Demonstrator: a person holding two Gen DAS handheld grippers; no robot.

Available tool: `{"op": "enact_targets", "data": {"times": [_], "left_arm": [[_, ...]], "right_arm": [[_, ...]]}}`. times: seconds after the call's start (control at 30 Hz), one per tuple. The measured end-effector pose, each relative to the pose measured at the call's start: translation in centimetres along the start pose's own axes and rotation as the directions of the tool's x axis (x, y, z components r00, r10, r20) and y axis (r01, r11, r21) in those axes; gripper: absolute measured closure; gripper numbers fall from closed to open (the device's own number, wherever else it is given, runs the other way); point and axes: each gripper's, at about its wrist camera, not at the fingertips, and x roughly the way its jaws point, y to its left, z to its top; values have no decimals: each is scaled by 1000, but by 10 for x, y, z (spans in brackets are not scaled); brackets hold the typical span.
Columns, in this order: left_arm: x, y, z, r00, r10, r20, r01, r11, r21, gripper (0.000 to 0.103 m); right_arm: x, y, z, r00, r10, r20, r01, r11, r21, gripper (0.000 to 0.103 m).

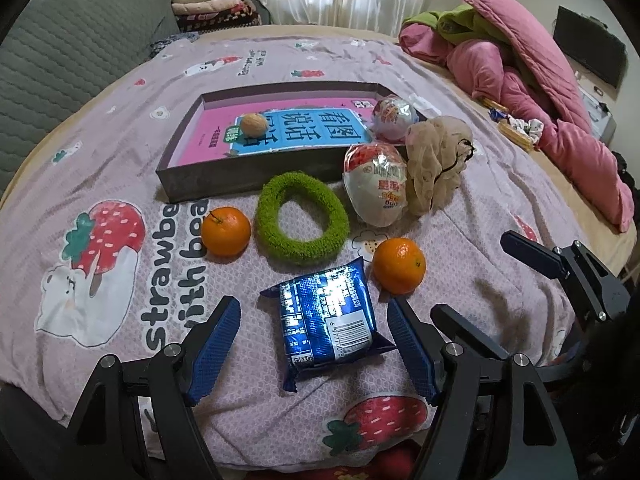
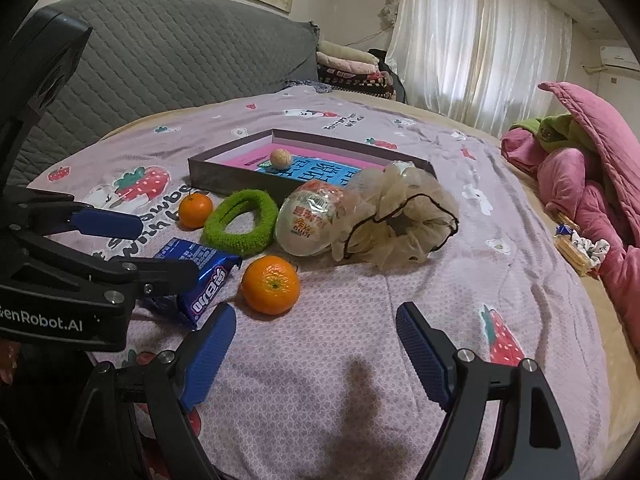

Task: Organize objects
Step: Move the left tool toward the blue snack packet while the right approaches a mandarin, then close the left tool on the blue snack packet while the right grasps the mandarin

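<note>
A blue snack packet (image 1: 330,322) lies on the bed between the fingers of my open left gripper (image 1: 314,312), untouched. It shows in the right wrist view (image 2: 200,276) too. Two oranges (image 1: 225,231) (image 1: 399,266), a green ring scrunchie (image 1: 302,218), a foil egg (image 1: 376,184) and a beige scrunchie (image 1: 438,164) lie beyond it. A second egg (image 1: 394,114) leans at the corner of the dark tray (image 1: 240,176), which holds a book and a small ball (image 1: 253,125). My right gripper (image 2: 316,322) is open and empty, just short of the near orange (image 2: 271,285).
A pile of pink and green bedding (image 1: 520,80) lies at the right. Small items (image 2: 580,248) sit beside it. A grey padded headboard (image 2: 160,64) stands at the back left. The left gripper (image 2: 100,240) fills the right view's left side.
</note>
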Motion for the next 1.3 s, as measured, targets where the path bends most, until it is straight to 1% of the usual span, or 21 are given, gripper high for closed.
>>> {"op": "enact_targets", "data": {"times": [0.23, 0.47, 0.8, 0.97, 1.13, 1.3], "left_arm": [[10, 1, 1, 1000, -1, -10, 1, 1000, -9, 26], [21, 1, 4, 1000, 0, -24, -1, 1000, -12, 26], [39, 6, 9, 998, 2, -57, -4, 999, -36, 26], [44, 9, 11, 998, -7, -62, 4, 999, -54, 26], [46, 11, 12, 999, 2, -53, -5, 998, -58, 26], [49, 17, 12, 998, -7, -61, 3, 997, -77, 26]], "right_arm": [[7, 3, -1, 1000, 9, 0, -9, 1000, -17, 21], [19, 5, -2, 1000, 3, -21, -3, 999, -37, 21], [33, 12, 0, 1000, -7, -15, 6, 997, -74, 21], [41, 14, 2, 1000, -13, -9, 12, 997, -80, 21], [48, 16, 4, 1000, -12, -5, 12, 996, -84, 21], [53, 17, 6, 1000, -9, -2, 8, 996, -90, 29]]}}
